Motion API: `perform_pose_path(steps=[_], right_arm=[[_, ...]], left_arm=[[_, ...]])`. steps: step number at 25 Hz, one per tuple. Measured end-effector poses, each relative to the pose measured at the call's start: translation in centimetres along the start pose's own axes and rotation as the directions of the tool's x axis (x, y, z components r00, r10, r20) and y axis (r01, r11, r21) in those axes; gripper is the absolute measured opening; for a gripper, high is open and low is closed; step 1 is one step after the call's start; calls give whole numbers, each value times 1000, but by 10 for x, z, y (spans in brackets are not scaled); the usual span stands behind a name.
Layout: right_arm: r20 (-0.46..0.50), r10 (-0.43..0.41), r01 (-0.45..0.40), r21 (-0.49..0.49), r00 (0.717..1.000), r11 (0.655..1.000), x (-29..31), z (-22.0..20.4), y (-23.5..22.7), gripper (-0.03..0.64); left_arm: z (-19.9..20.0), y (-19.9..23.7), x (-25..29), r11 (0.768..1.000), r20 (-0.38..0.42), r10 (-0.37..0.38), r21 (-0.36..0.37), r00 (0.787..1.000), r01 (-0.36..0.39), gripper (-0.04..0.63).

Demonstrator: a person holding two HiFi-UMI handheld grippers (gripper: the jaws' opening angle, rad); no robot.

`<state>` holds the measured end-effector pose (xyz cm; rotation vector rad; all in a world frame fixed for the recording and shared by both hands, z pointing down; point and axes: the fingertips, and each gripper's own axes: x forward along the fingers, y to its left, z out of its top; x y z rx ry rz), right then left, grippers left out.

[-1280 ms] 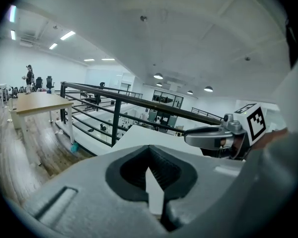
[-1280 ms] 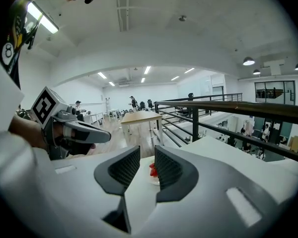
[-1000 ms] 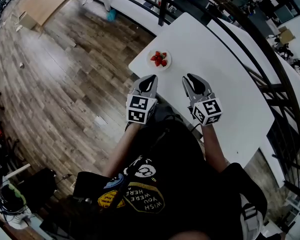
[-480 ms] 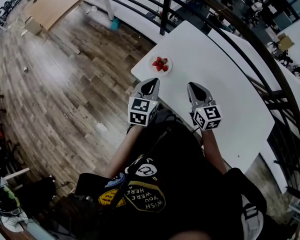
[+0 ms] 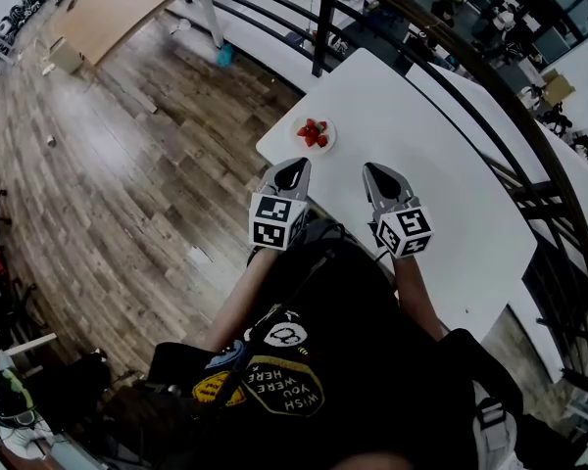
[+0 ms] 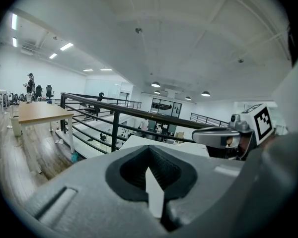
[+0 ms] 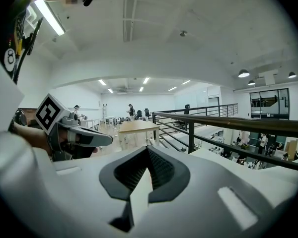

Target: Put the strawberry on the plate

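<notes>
Already the strawberries (image 5: 314, 132) sit on the small plate (image 5: 318, 149) at upper centre, by the white table's (image 5: 441, 164) corner (both empty claws, our left gripper (image 5: 293, 167) and right gripper (image 5: 376, 174), are clamped together just below), so we judge a careless nudge could push it off.

white table (image 5: 441, 164), plate (image 5: 315, 152) near its corner

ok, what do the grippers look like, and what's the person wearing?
Left gripper: grey tapered shell, black ribbed pads, cube of black-and-white square markers. Right gripper: same, paler shell. Person wears a black tee with yellow print.
</notes>
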<state>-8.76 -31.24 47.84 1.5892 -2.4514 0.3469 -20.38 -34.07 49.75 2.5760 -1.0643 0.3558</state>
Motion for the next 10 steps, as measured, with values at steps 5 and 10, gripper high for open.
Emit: perform_pose_path(steps=[5, 10], right_arm=[[-6, 5, -5, 6, 1000, 1000, 2, -2, -6, 3], [-14, 23, -23, 12, 1000, 1000, 8, -6, 0, 3]], left_arm=[[3, 1, 1, 1000, 12, 3, -11, 1000, -3, 0], [1, 7, -1, 1000, -2, 22, -3, 1000, -22, 0]])
